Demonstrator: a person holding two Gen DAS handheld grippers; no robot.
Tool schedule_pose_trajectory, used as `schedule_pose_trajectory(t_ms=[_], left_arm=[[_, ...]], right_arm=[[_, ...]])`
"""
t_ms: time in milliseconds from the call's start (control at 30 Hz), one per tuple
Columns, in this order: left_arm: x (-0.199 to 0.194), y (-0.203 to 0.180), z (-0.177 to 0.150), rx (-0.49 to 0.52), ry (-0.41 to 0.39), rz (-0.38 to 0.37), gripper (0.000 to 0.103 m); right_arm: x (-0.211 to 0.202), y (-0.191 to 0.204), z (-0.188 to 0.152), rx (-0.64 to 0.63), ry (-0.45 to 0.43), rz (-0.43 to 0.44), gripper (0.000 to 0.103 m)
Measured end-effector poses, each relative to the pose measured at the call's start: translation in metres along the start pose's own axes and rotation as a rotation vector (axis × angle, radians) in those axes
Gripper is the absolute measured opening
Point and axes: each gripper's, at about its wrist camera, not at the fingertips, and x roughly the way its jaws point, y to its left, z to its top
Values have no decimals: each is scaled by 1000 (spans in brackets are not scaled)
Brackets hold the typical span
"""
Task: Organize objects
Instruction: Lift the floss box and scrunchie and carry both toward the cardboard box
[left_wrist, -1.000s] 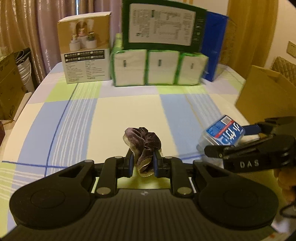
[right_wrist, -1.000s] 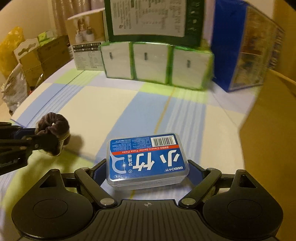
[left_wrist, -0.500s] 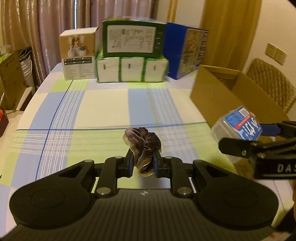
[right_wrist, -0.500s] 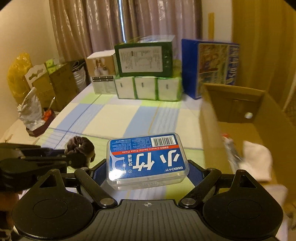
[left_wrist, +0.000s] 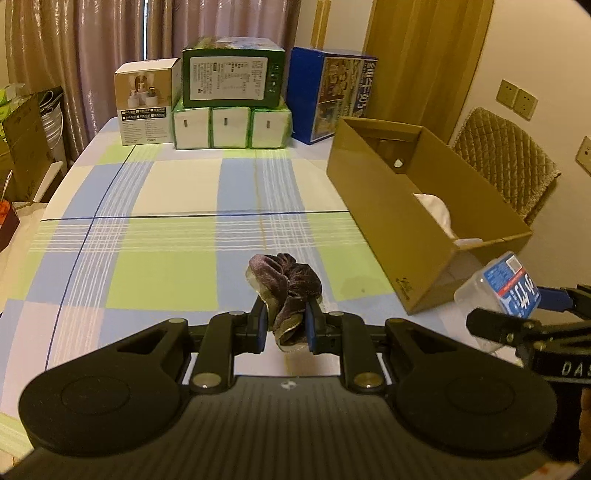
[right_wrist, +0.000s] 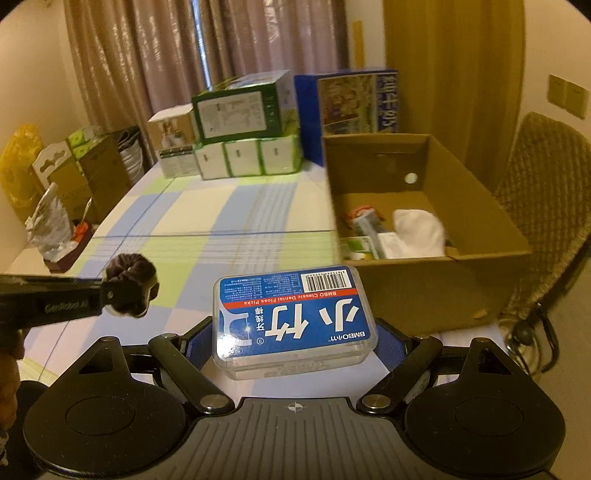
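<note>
My left gripper is shut on a dark purple velvet scrunchie, held above the checked tablecloth. In the right wrist view the same scrunchie shows at the left, pinched at the tip of the left gripper. My right gripper is shut on a clear floss-pick box with a blue label, lifted off the table. That box appears at the right edge of the left wrist view. An open cardboard box stands to the right, ahead of both grippers.
Inside the cardboard box lie a white cloth, a tube and packets. Stacked boxes and a blue box line the table's far end. A quilted chair stands right of the table; cartons and bags sit on the floor at left.
Both grippers have pulled back and risen with their loads, so the whole table and the cardboard box's inside now show. Each grip is unchanged.
</note>
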Motion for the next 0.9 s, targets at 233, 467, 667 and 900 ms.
schedule_pose_trajectory(t_ms=[233, 467, 667, 900], left_arm=[[-13, -23, -7, 25, -1, -14, 16], [-22, -41, -12, 28, 0, -50, 16], [-24, -53, -10, 37, 0, -85, 16], [-23, -69, -8, 58, -1, -111, 16]], right_arm=[[-22, -11, -2, 21, -35, -9, 84], [-34, -20, -6, 35, -45, -21, 84], [-43, -34, -9, 56, -49, -53, 84], [-52, -52, -7, 78, -66, -88, 84]])
